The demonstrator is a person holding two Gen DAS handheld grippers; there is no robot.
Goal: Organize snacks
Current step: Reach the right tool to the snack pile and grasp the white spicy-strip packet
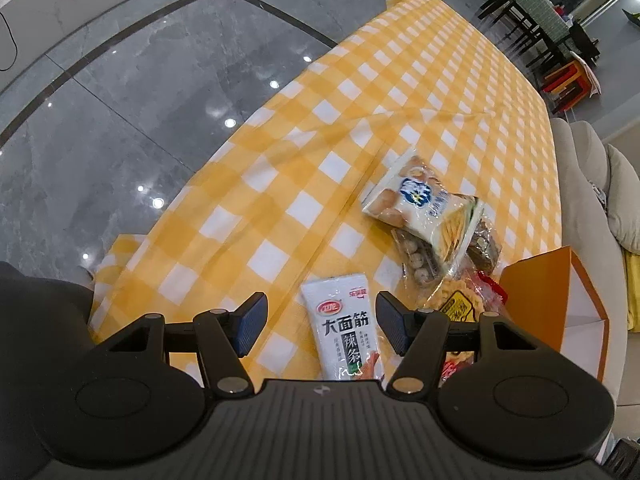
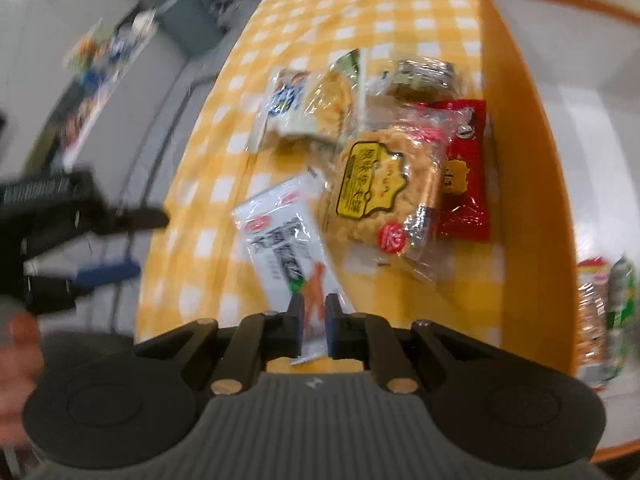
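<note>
Right fingers point(image 2: 314, 322) clenched on white packet's point(image 2: 286, 240) near edge; left fingers point(image 1: 320, 326) released.

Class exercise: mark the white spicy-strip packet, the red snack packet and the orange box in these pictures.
White spicy-strip packet point(image 1: 344, 326): left wrist view, printed front.
Red snack packet point(image 2: 466, 172): right wrist view, front face.
Orange box point(image 2: 524, 128): right wrist view, near side wall.

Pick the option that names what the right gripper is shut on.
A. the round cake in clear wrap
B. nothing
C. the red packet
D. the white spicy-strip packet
D: in the right wrist view, the right gripper has its jaws closed on the near edge of the white spicy-strip packet.
</note>
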